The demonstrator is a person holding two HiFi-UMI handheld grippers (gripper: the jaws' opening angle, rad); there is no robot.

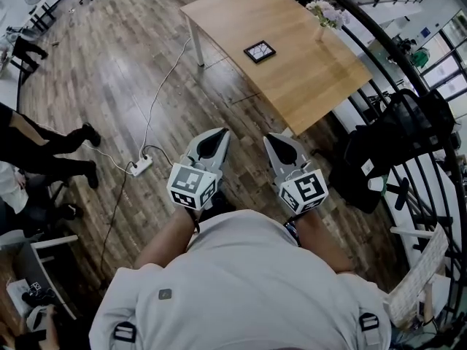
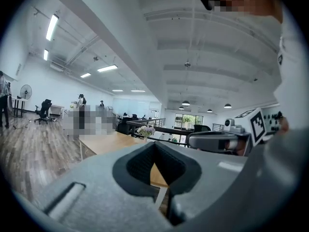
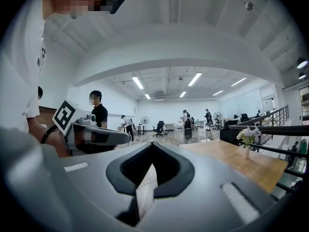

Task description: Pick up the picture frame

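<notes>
The left tongs [image 1: 221, 133] and the right tongs [image 1: 268, 138] were held side by side in the lower middle of the head view. They were over the wooden floor [image 1: 109, 86] and well short of the bench [image 1: 306, 79]. Both pairs were seen closed tip to tip, and nothing was gripped between them. In the left gripper view the left tongs [image 2: 154, 146] filled the lower half, with the right tongs [image 2: 212, 141] just beside them at the right. In the right gripper view the right tongs [image 3: 152, 147] were matched by the left tongs [image 3: 96, 137] at the left.

The picture frame [image 1: 260, 51] was laid flat on the bench in the upper middle of the head view, well apart from both tongs and touched by neither.

1 container was seen: a small vase [image 3: 246, 152] stood upright near the bench's upper right edge. It held 1 bunch of pale flowers [image 1: 326, 12], which also showed in the left gripper view at the middle.

1 white power strip [image 1: 141, 166] lay on the floor left of the left tongs.
</notes>
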